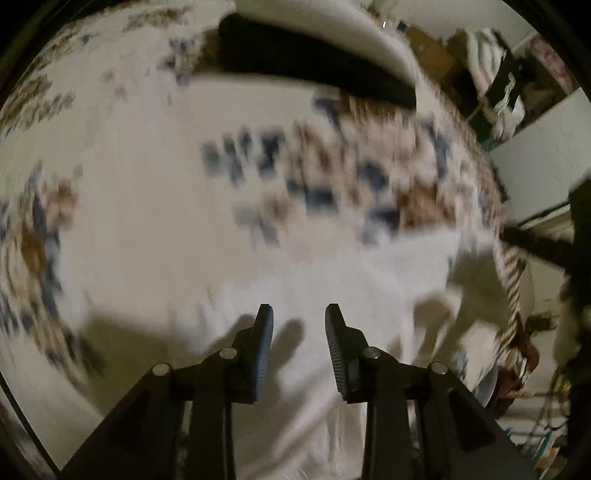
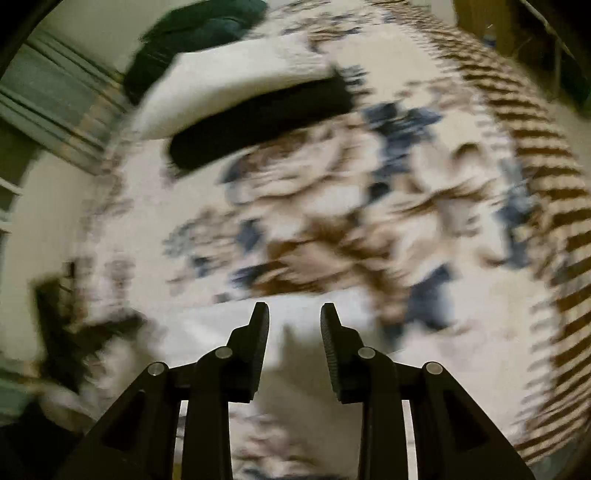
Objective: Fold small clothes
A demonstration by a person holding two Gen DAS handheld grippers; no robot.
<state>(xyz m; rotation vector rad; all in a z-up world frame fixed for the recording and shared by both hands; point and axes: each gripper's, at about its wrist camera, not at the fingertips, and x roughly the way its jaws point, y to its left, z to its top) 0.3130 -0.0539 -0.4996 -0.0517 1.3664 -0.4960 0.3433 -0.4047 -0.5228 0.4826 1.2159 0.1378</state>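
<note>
Both views are blurred by motion. A white garment (image 1: 332,280) lies flat on a bed with a floral cover (image 1: 129,184). My left gripper (image 1: 299,314) is open and empty, just above the garment's near part. In the right wrist view the same white garment (image 2: 221,325) lies under my right gripper (image 2: 294,312), which is open and empty over the garment's far edge. The floral cover (image 2: 314,203) stretches beyond it.
A black folded item (image 1: 310,62) lies under a white one (image 1: 332,26) at the far side of the bed; both show in the right wrist view too (image 2: 258,118). The bed's striped edge (image 2: 554,184) runs on the right. Room clutter (image 1: 498,74) stands beyond the bed.
</note>
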